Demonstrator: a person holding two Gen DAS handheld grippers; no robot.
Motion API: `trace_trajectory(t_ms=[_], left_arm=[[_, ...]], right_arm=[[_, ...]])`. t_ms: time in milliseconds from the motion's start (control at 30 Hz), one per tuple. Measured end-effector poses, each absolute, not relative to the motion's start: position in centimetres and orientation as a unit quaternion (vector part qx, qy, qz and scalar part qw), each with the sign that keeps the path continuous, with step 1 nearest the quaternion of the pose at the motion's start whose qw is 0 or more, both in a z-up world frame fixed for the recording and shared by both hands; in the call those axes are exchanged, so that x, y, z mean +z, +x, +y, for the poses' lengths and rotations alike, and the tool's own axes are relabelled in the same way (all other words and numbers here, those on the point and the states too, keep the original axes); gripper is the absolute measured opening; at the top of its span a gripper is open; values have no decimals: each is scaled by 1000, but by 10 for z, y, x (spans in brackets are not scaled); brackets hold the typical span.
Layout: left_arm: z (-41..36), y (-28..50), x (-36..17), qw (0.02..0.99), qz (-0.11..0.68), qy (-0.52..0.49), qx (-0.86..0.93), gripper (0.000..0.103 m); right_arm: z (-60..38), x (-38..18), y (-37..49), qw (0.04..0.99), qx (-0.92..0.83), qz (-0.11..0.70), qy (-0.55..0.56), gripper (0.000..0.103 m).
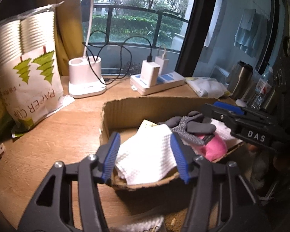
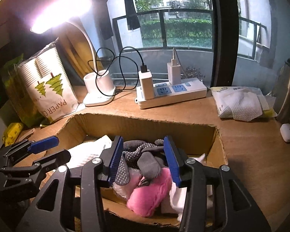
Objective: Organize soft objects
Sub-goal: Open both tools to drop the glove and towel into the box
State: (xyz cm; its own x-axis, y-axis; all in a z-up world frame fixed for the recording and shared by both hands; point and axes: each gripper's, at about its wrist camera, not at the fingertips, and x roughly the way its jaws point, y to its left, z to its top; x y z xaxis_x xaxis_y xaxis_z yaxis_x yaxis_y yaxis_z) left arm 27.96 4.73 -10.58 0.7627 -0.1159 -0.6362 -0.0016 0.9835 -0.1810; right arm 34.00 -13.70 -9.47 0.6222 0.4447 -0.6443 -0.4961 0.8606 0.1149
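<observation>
Two sources light the scene: daylight through the window (image 2: pixel 176 29) far beyond the tongs, and a desk lamp (image 2: pixel 61 11) up and to the left of the right tongs (image 2: pixel 145 160), whose head burns out to white glare with a haze around it. The bench (image 1: pixel 48 135) is warmly lit; the picture corners fall to black vignette. Fisheye bending curves the window frame and railing. The right tongs cast a soft shadow on the bench to their right. Cloth (image 1: pixel 143 224) nearest under the left tongs (image 1: pixel 145 156) is blurred.
</observation>
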Motion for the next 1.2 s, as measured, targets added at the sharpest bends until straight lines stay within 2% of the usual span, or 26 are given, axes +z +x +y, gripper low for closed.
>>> trace_trajectory(t_ms=[867, 1200], left_arm=[[57, 224, -77, 949, 301, -93, -22, 57], [63, 200, -74, 951, 292, -97, -21, 57]], right_arm=[[-141, -63, 273, 910, 267, 313, -52, 47], [-132, -60, 247, 909, 275, 308, -59, 52]])
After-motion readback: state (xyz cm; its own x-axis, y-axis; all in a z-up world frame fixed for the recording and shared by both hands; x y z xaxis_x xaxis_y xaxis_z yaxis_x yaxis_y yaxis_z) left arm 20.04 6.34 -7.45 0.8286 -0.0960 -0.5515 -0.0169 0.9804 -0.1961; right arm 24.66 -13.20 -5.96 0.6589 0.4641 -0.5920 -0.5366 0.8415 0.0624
